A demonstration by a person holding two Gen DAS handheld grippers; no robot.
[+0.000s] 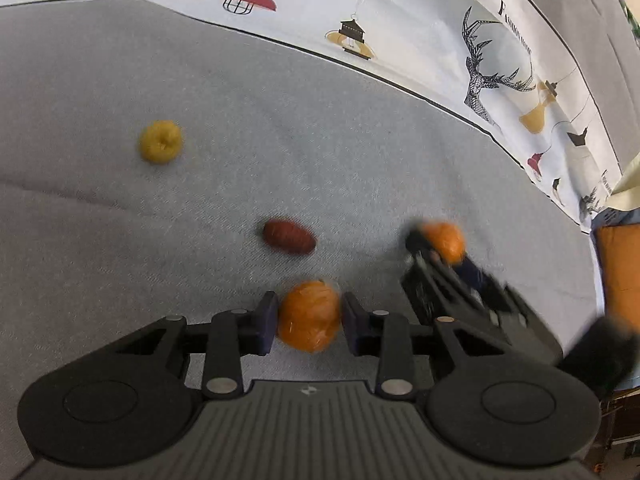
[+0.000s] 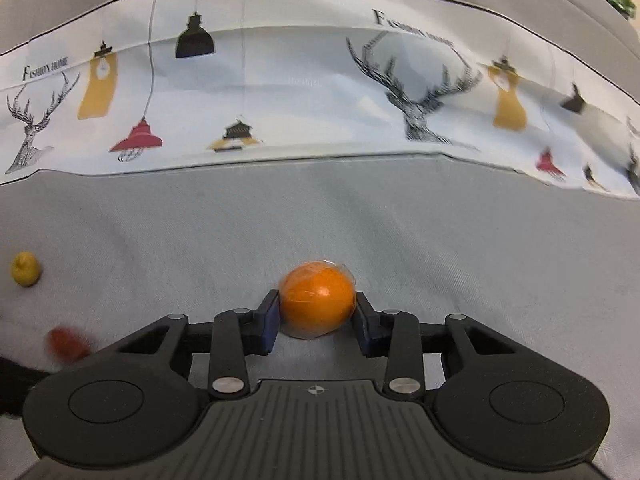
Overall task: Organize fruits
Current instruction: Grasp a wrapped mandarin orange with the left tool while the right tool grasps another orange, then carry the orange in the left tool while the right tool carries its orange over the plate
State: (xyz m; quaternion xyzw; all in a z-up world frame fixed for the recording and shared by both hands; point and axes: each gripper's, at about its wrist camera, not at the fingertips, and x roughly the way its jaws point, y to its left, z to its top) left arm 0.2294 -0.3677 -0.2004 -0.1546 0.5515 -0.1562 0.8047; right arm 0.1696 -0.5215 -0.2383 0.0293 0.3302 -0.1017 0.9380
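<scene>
Left wrist view: my left gripper [image 1: 309,320] is gripping one orange [image 1: 309,315] over the grey cloth [image 1: 240,120]; red fruit [image 1: 289,236] and yellow fruit [image 1: 161,141] are lying ahead, open cloth between.

Right wrist view: my right gripper [image 2: 316,318] is gripping another orange [image 2: 317,299], well short of the printed border [image 2: 304,92].

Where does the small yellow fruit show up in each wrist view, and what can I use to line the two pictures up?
Left wrist: the yellow fruit lies upper left on the grey cloth, well apart from the left gripper.
Right wrist: the yellow fruit sits at the far left edge, mid-height.
Shared landmark: the dark red fruit, nearer each camera than the yellow one.
</scene>
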